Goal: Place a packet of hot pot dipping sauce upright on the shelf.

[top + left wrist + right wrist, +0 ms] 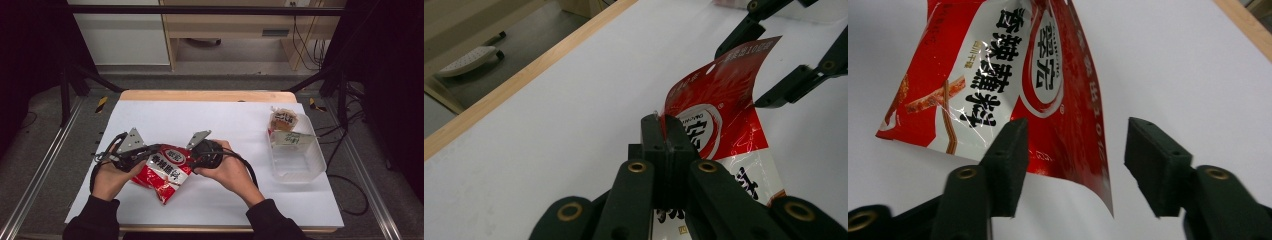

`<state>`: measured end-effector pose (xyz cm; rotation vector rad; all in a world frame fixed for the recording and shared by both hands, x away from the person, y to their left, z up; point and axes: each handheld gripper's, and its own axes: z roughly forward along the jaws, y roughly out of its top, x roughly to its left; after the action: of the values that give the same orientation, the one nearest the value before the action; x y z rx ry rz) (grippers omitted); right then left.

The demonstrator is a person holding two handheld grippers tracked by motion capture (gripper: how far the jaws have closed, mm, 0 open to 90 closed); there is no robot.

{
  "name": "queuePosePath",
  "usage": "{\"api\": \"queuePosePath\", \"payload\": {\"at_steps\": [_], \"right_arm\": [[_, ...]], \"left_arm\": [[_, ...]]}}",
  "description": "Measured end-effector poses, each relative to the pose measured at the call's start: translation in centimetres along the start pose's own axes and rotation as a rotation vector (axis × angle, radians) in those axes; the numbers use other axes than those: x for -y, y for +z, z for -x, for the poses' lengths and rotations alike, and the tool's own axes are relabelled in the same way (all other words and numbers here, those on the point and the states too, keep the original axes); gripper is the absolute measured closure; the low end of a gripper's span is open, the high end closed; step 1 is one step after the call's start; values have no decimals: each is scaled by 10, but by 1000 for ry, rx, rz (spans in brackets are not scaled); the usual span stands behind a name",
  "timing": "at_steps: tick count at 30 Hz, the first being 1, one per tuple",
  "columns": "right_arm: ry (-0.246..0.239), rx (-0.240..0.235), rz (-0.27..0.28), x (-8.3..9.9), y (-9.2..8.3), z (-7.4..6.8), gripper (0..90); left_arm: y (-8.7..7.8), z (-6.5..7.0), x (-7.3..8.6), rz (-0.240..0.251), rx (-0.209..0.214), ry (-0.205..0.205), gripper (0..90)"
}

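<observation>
1. Left gripper is clamped tight on a corner of the red bag, which sits low over the white table, near the front.
2. Right gripper stands part open, jaws either side of the bag's top edge, pads not pressing.
3. The left gripper view catches the right gripper's jaws beyond the bag.
4. Well off to the right, a clear tub holds a green-labelled packet; an orange packet rests at its far rim.
</observation>
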<state>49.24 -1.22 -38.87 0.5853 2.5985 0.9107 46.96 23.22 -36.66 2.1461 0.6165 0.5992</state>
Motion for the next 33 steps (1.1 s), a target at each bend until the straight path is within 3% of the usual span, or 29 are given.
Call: {"api": "queuePosePath", "payload": {"at_steps": [9, 24, 29, 33], "right_arm": [[-1, -41, -29, -7, 16, 2, 604], [-16, -89, -17, -7, 21, 6, 860], [-29, -91, -5, -8, 19, 4, 895], [-33, -88, -1, -11, 11, 6, 897]], "left_arm": [[0, -3, 2, -2, 0, -8, 900], [-2, -5, 4, 12, 1, -21, 900], [-3, -7, 6, 26, 7, -41, 900], [-7, -9, 8, 40, -1, -57, 725]]}}
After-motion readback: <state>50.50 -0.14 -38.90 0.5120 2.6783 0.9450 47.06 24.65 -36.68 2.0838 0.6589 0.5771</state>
